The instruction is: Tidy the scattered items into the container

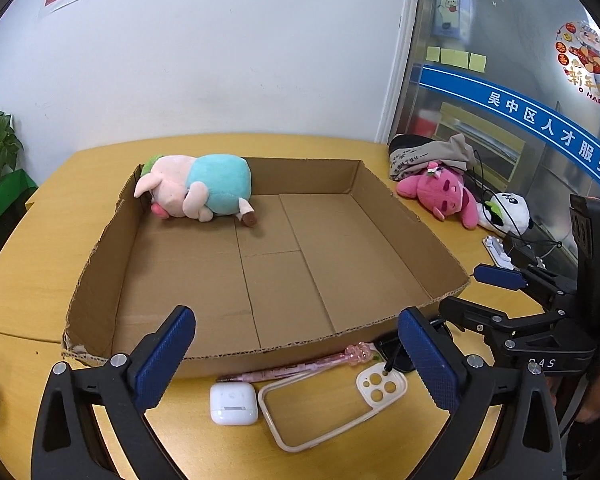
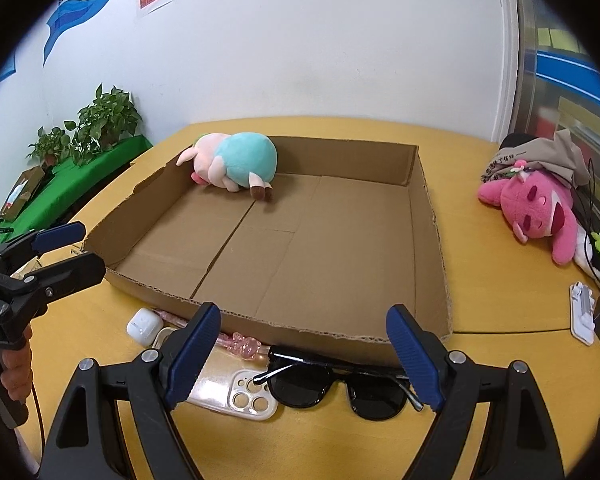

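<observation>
At bottom of both frames, left gripper [image 1: 296, 358] and right gripper [image 2: 304, 354], fingers spread wide, holding nothing. Just beyond, along the lower edge on the worktop [image 1: 40, 240]: earbud case [image 1: 233, 403], phone case [image 1: 332, 404], pink pen [image 1: 300, 364], sunglasses [image 2: 340, 380]. Best picked singly, lifted clear over the near wall. Farther, mid-frame, cardboard box [image 2: 284, 330], pig plush [image 1: 198, 188] in upper-left corner.

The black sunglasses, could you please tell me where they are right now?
In the right wrist view, the black sunglasses lie on the wooden table just outside the shallow cardboard box's near wall, right of the white phone case.
</observation>
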Action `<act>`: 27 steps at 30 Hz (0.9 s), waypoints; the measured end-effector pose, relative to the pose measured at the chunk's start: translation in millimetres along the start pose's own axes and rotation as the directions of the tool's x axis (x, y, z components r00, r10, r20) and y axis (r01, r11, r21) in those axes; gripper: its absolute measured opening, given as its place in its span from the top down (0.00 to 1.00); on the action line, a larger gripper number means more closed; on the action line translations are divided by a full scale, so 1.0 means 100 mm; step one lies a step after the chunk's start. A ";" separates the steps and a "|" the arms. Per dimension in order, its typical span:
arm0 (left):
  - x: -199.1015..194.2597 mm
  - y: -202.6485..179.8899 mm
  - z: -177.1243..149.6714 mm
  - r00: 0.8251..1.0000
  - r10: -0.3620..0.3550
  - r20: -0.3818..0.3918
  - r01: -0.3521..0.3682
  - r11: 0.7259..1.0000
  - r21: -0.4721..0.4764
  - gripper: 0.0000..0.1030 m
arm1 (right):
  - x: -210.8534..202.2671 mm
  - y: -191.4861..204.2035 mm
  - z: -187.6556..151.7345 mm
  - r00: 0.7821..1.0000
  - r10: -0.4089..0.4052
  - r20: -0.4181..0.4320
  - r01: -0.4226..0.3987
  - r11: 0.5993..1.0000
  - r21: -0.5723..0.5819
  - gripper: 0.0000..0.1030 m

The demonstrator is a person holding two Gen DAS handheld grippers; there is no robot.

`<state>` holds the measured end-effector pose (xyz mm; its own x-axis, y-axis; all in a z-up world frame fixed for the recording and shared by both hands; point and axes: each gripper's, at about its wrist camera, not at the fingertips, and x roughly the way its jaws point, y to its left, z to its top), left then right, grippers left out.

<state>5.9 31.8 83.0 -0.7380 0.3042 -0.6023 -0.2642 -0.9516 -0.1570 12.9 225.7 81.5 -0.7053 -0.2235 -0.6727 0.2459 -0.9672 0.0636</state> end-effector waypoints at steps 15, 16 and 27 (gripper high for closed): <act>0.03 -0.01 -0.16 0.999 -0.023 -0.042 0.022 1.000 -0.017 0.00 | 0.02 0.10 -0.10 0.999 0.026 -0.034 -0.026 1.000 -0.005 0.17; 0.03 0.00 -0.19 0.999 -0.025 -0.049 0.023 0.999 -0.023 0.00 | 0.03 0.10 -0.12 0.999 0.030 -0.039 -0.031 1.000 -0.004 0.17; 0.23 0.06 -0.62 0.981 -0.046 -0.186 0.031 0.996 -0.081 0.02 | 0.21 0.05 -0.56 0.979 0.107 -0.172 -0.100 0.994 0.049 0.17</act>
<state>25.7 30.2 19.3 -0.5968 0.3339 -0.7296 -0.2361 -0.9421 -0.2381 37.1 222.8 26.6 -0.5497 -0.3017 -0.7790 0.2822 -0.9447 0.1668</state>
